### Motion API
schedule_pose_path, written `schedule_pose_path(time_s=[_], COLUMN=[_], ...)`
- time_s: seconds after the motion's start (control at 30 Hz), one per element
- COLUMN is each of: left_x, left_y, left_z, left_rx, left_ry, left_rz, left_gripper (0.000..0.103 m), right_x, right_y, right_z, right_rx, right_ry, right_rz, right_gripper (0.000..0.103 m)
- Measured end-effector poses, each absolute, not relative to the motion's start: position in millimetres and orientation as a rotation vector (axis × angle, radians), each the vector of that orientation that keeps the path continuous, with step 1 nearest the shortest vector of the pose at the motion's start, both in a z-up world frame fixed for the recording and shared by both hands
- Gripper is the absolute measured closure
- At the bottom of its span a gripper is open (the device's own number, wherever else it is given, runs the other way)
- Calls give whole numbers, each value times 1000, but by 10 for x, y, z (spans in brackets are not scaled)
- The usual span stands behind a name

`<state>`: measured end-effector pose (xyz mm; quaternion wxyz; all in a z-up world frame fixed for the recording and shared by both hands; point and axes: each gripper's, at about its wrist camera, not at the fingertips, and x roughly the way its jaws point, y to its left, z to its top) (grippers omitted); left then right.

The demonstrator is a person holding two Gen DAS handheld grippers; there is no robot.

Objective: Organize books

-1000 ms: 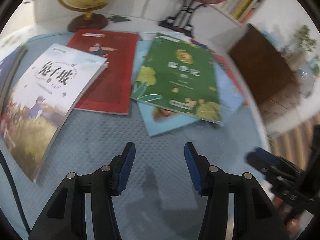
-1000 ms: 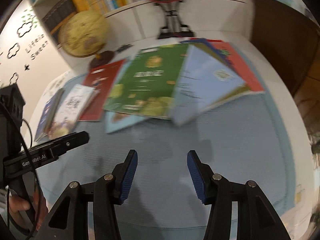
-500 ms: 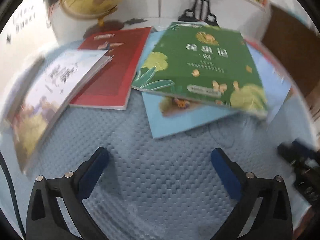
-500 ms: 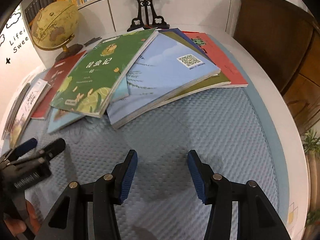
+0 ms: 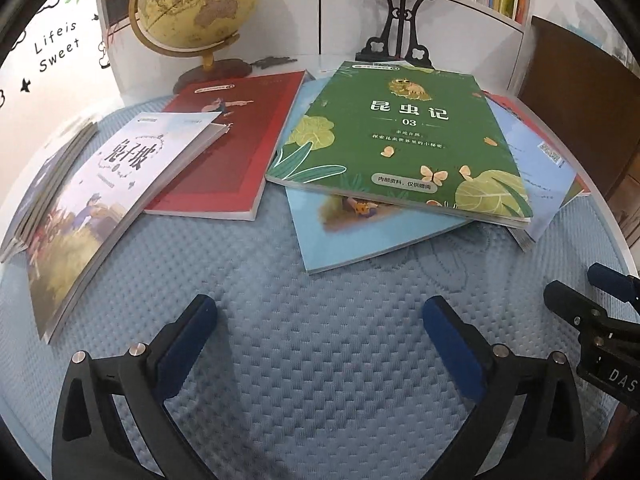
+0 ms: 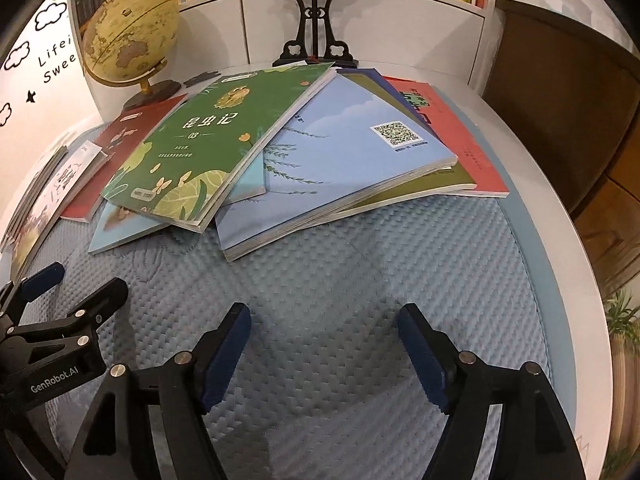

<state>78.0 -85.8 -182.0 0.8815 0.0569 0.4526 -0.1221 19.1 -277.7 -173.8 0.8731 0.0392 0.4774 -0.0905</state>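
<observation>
A: Showing both wrist views, panel one: which thing anchors the layout?

B: Take the green book (image 5: 400, 140) as landmark. It lies cover up on the blue quilted mat (image 5: 320, 340), topmost in a loose overlapping spread.

A: What sits under and around it?

B: Under its near edge a light blue book (image 5: 372, 236) sticks out toward the camera. To the left of the green book, touching its corner, lies a red book (image 5: 236, 152); a white book (image 5: 100, 200) overlaps the red one's left side. Farther left again, a thin stack of books (image 5: 48, 184) lies at the mat's edge. To the right of the green book, partly beneath it, a pale blue book with a QR code (image 6: 360, 160) rests on an olive book (image 6: 448, 184) and a red-orange book (image 6: 464, 148).

A: And behind?

B: Beyond the green book stand a globe (image 5: 192, 4) to the left and a black ornamental stand (image 5: 396, 32) straight behind, before a white cabinet with shelved books.

A: State of the fingers?

B: The left gripper (image 5: 320, 312) hovers over bare mat on the near side of the green book, jaws spread wide, nothing between them. The right gripper (image 6: 324, 320) hovers likewise, its jaws opening, also empty. Each gripper shows at the edge of the other's view.
</observation>
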Motion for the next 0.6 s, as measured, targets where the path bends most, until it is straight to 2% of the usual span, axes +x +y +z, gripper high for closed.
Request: schedule_pose_path(time_s=[0.23, 0.47, 0.6], left_x=[790, 786, 787], left_y=[-855, -856, -855], left_z=[-1824, -1823, -1823], left_rx=[114, 114, 114], left_ry=[945, 944, 945], left_rz=[-258, -258, -258], left_gripper=[0, 0, 0], right_x=[231, 200, 206], right_y=[-2775, -2786, -2807], right_z=[-1769, -1786, -1798], right_rx=[76, 77, 86], right_ry=[1005, 985, 989], right_rz=[-204, -201, -206], right_gripper=[12, 10, 4])
